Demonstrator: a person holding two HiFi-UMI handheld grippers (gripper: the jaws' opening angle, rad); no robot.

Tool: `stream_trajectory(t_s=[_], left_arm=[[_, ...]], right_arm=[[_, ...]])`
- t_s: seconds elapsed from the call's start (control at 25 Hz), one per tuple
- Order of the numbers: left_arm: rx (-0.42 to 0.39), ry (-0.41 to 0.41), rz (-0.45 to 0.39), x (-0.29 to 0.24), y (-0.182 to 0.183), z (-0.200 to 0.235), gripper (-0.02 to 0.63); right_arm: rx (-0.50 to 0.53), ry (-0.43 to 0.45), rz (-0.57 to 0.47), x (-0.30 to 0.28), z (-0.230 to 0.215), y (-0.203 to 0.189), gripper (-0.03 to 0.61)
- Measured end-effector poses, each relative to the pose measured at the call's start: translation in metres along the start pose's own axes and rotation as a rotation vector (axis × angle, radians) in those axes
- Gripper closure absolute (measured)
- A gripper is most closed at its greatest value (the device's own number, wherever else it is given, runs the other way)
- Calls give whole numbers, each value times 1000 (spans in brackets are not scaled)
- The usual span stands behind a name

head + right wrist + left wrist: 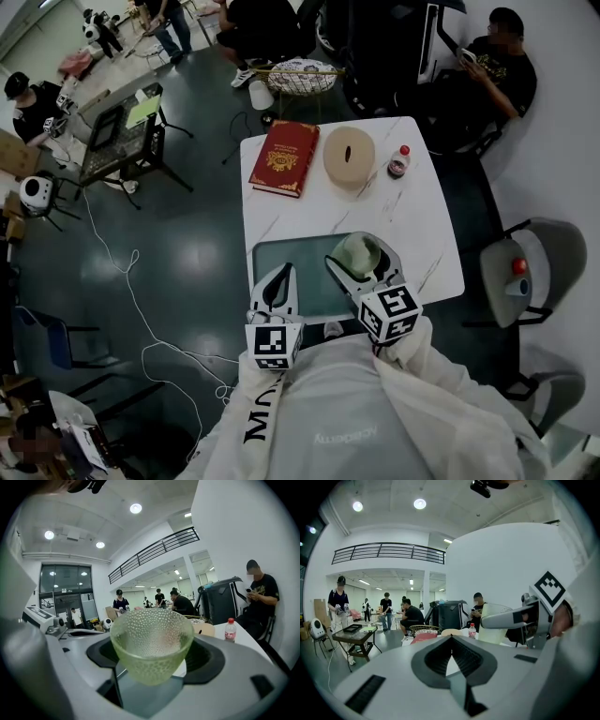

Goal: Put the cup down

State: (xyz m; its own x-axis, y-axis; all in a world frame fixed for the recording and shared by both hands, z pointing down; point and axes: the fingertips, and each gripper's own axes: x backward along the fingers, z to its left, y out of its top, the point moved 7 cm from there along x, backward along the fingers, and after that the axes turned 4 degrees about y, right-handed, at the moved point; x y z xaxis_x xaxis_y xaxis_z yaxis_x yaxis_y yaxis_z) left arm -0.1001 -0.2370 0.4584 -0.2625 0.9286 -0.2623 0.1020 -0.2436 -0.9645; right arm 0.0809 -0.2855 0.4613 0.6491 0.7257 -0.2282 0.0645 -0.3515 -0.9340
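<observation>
The head camera looks steeply down from above the person onto the whole white table (412, 225). The camera on the left gripper (451, 641) sits low and close behind its jaws, facing level across the table toward its far edge. The one on the right gripper (152, 657) does likewise, with the cup (152, 639) filling its centre. All three share the bottle (399, 161) near the far right corner and the seated person (502, 66) beyond.

Dark glossy floor (187, 253), white walls (234, 536). White marble-top table (412, 225), grey chair (558, 246) to its right, black side table (122, 141) off to the left. White cable (131, 291) loose on floor. Mezzanine railing (154, 550), recessed ceiling lights (136, 508) on, glazed entrance (63, 581) at far end.
</observation>
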Motion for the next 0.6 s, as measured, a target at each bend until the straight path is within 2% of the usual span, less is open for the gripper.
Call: stream_trajectory(t_s=[0.6], left_arm=[[30,40,29,-12,-11,10,603]], right_arm=[[110,-15,27,-23,-18,-23,190]])
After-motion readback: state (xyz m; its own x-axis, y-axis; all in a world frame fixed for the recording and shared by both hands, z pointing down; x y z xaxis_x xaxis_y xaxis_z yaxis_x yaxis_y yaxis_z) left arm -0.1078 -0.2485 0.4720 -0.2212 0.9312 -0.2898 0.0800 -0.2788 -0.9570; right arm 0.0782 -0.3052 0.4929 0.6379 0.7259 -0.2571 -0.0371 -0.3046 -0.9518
